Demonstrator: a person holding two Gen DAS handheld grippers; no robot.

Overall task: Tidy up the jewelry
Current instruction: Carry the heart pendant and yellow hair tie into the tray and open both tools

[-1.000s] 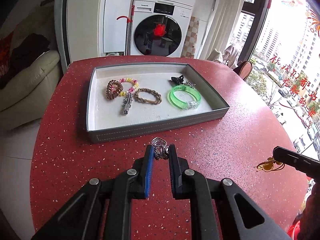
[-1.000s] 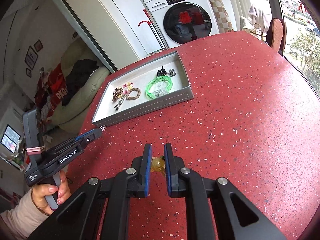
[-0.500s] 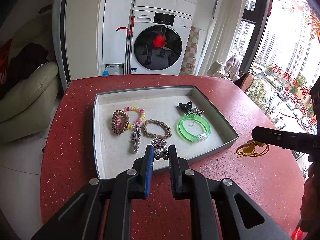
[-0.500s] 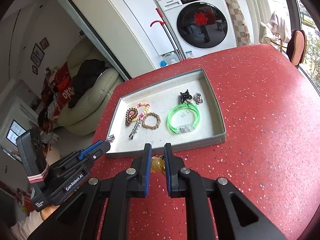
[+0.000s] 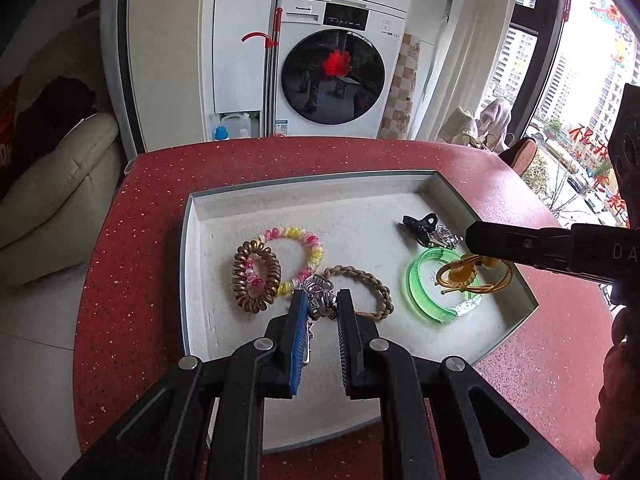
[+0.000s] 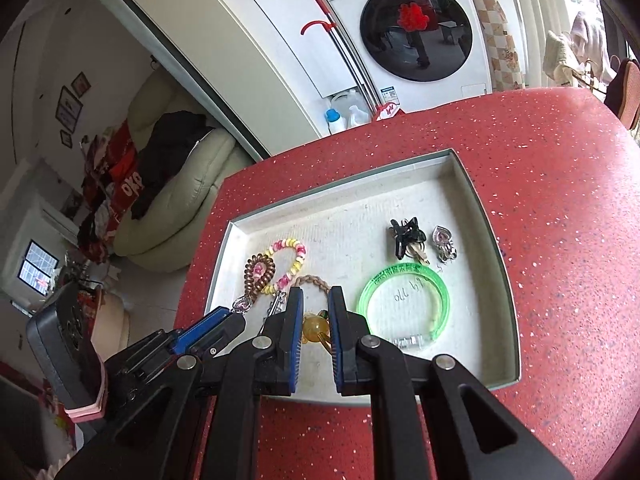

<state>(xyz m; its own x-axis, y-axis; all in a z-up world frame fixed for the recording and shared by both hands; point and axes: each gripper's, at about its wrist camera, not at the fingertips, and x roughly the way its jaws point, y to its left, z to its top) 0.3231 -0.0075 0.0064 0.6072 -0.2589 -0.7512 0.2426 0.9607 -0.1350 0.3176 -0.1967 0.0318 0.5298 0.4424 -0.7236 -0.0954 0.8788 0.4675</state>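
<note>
A grey tray [image 5: 312, 190] [image 6: 496, 280] with a white floor lies on the red table. My left gripper [image 5: 322, 300] is shut on a silver brooch [image 5: 318, 294] and hangs over the tray's near middle. My right gripper [image 6: 314, 312] is shut on a yellow bead ornament [image 6: 314, 328] with gold cord [image 5: 472, 276], held above the green bangle [image 5: 424, 284] [image 6: 404, 300]. In the tray lie a brown coil hair tie [image 5: 256, 276], a pink-yellow bead bracelet [image 5: 296, 240], a braided brown bracelet [image 5: 372, 284], a black hair claw [image 6: 404, 236] and a silver pendant [image 6: 442, 242].
The red speckled table [image 6: 568, 208] curves off at right and ends at left above a tiled floor. A cream sofa [image 5: 52, 176] stands to the left, a washing machine [image 5: 332, 68] behind the table. A person's hand [image 5: 620, 392] holds the right gripper.
Both grippers have travelled forward from the bare table to above the tray, each keeping its piece. The right gripper has come in over the green bangle.
</note>
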